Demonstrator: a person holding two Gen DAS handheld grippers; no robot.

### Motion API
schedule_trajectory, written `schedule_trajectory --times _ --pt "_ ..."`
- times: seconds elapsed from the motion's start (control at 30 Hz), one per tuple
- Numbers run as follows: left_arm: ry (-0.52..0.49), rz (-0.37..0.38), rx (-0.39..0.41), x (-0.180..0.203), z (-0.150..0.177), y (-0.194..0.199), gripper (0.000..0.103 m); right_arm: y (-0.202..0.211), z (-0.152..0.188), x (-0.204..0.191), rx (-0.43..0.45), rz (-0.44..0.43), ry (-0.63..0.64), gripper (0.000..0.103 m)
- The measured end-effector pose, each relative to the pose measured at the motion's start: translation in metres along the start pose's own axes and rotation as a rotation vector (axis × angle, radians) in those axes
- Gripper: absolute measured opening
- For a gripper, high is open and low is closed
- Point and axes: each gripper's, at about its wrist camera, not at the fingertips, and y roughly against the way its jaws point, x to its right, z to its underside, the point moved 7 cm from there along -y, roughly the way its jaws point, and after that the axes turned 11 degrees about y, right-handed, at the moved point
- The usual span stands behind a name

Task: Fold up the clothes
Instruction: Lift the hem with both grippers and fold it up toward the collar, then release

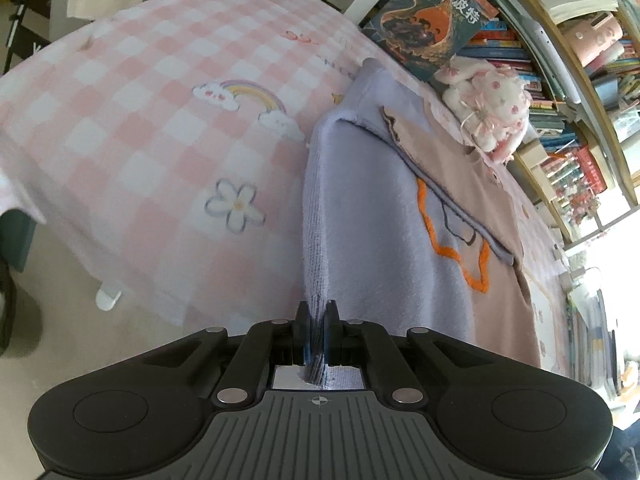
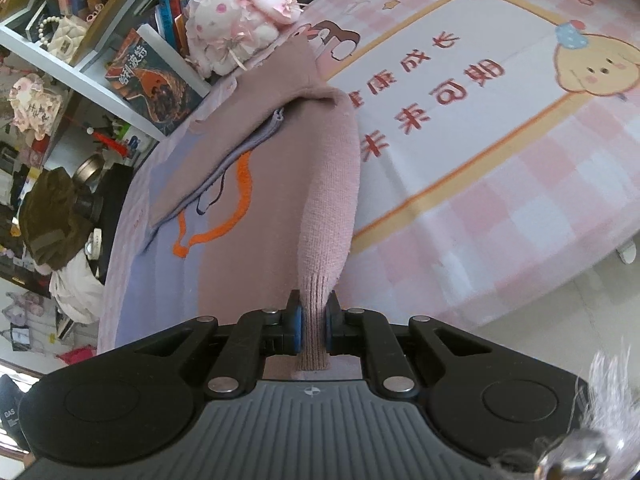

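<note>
**Sleeves Folded, Hem Gripped: Sweater Mid-Fold**

On the pink checked bedspread [image 1: 152, 128] a two-tone sweater [image 1: 380, 216], lavender on one half and dusty pink on the other with an orange outline stitched across its front, lies flat, running from the near edge toward the far bookshelf [image 1: 560, 92]. Both sleeves appear already folded in across the chest, so the first part of the fold looks done. What seems left is bringing the near hem up toward the collar and flattening the result.

The left gripper [image 1: 317, 316] has its fingers clamped together on the lavender ribbed hem at the near left corner. The right gripper [image 2: 314, 312] is pinched on the pink ribbed hem at the near right corner, the knit pulled up into a ridge in front of it.

As for containers, the bookshelf along the far side is packed with books, one large dark-covered book [image 1: 432, 24] leaning face-out against it. A pink plush toy [image 1: 492, 108] sits just beyond the sweater's collar.
</note>
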Motion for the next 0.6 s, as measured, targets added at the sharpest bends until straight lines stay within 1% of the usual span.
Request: schedule_trajectory --times 0.23,0.4,0.5,0.6 --pt "0.025 -0.003 -0.017 -0.014 0.025 0.012 0.004 0.018 0.025 0.011 -0.024 0.003 -0.011 0.01" --pt "0.065 0.008 -0.031 -0.021 0.034 0.016 0.004 0.027 0.041 0.019 -0.042 -0.003 -0.024 0.01" --pt "0.082 0.054 -0.024 -0.017 0.034 0.021 0.004 0.033 0.043 0.02 -0.034 -0.015 -0.039 0.01" --pt "0.117 0.142 0.007 -0.007 0.025 0.028 0.004 0.041 0.036 0.016 -0.004 -0.056 -0.044 0.01"
